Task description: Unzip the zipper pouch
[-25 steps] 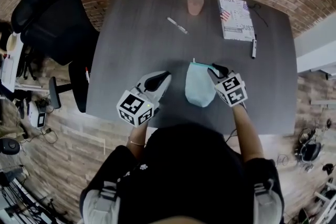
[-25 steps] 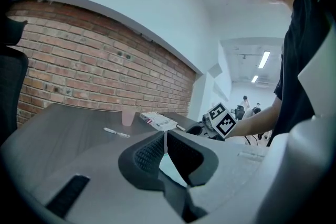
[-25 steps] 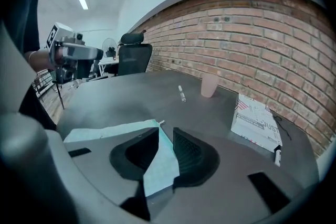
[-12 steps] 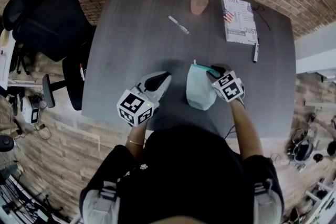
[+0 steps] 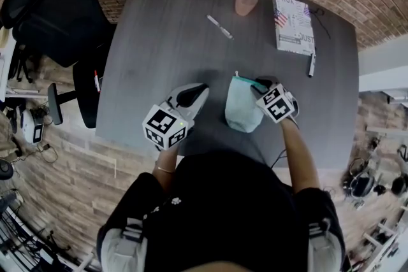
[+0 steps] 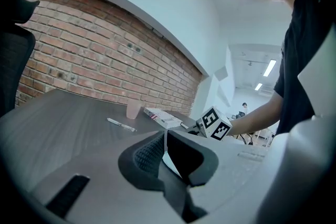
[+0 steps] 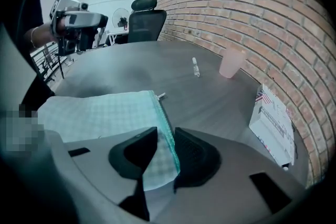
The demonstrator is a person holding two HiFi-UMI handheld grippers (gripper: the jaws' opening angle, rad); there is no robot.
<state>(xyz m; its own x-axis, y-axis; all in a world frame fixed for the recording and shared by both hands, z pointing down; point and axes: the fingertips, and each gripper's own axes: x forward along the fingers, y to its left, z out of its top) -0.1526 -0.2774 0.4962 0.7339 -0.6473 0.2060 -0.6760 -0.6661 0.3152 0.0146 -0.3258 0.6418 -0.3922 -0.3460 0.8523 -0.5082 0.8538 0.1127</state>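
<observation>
**Desk:** Where's the pouch?

**Me:** The pale blue zipper pouch (image 5: 242, 105) lies flat on the dark table (image 5: 159, 54), close in front of me. Its teal zipper edge (image 7: 167, 123) runs along the end farthest from me. The small metal pull (image 5: 236, 74) sits at the pouch's far left corner.

**Desk:** And your right gripper?

**Me:** My right gripper (image 5: 261, 83) is at the pouch's far right corner. Its jaws are closing, with the zipper edge standing up between them. I see the cloth lying in the gap rather than squeezed (that's as much as its own view gives me), so I'd call the jaws apart, not pinching.

**Desk:** The left one?

**Me:** My left gripper (image 5: 203, 88) is to the left of the pouch, near it but not touching. Its jaws are pressed together with nothing in them.

**Desk:** Anything else around the pouch?

**Me:** Well beyond it stands a pink cup (image 5: 245, 2). A white pen (image 5: 219, 27) lies beyond the pouch, slightly left. Beyond and to the right is a book (image 5: 294, 23) with a flag on its cover, with a dark pen (image 5: 311, 64) just on the pouch's side of it. A black office chair (image 5: 57, 16) stands far to the left of the pouch, off the table.
</observation>
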